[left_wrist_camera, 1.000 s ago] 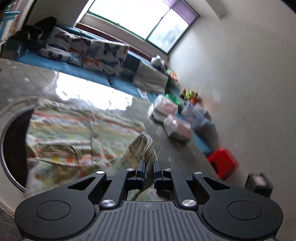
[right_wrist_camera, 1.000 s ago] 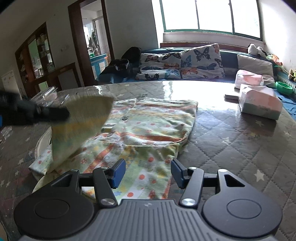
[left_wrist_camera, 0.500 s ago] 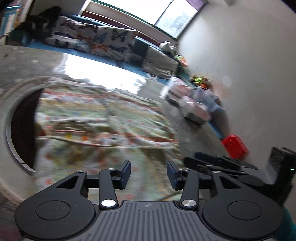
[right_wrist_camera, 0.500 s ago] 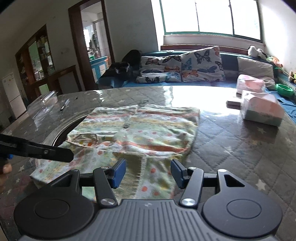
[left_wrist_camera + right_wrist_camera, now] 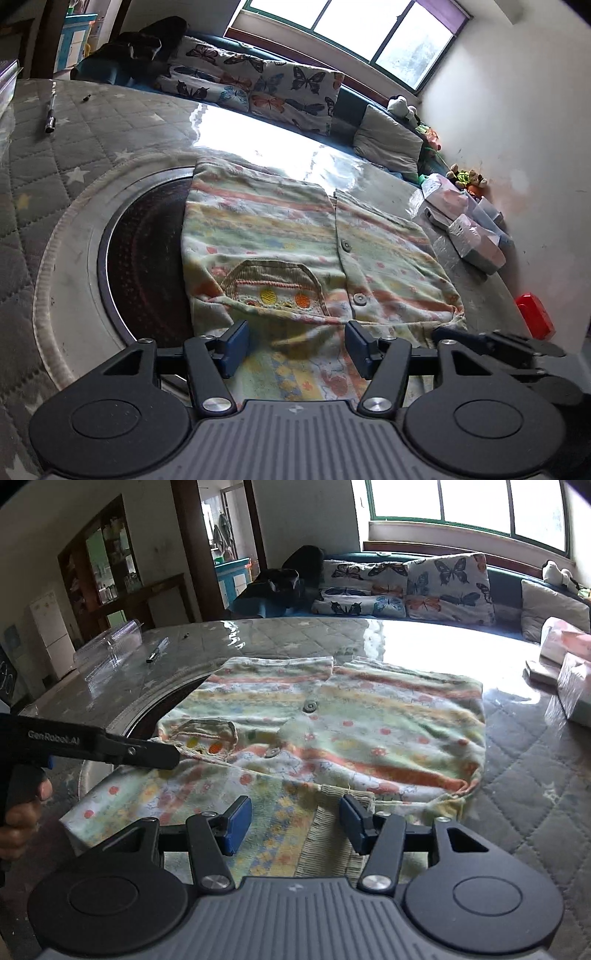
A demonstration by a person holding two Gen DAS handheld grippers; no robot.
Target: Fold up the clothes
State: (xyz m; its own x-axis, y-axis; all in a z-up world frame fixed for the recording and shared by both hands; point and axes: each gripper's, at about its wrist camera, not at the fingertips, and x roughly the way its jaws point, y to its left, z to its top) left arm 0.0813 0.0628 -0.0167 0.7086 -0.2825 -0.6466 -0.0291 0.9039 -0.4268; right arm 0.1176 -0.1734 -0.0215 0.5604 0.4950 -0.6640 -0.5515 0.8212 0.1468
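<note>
A small striped, flower-print child's shirt with buttons and a corduroy car patch lies flat on the quilted table; it also shows in the right wrist view. Its sleeve with a ribbed cuff is folded across the near edge. My left gripper is open and empty just above the shirt's near edge. My right gripper is open and empty over the folded sleeve. The left gripper's fingers show side-on at the shirt's left edge in the right wrist view.
A round turntable is set into the table under the shirt's left side. Tissue boxes stand at the far right. A pen and a clear plastic container lie far left. A sofa with butterfly cushions is behind.
The left gripper let go of the sleeve cuff, opened and drew back to the shirt's near edge. The sleeve now lies folded across the shirt. The right gripper stayed open.
</note>
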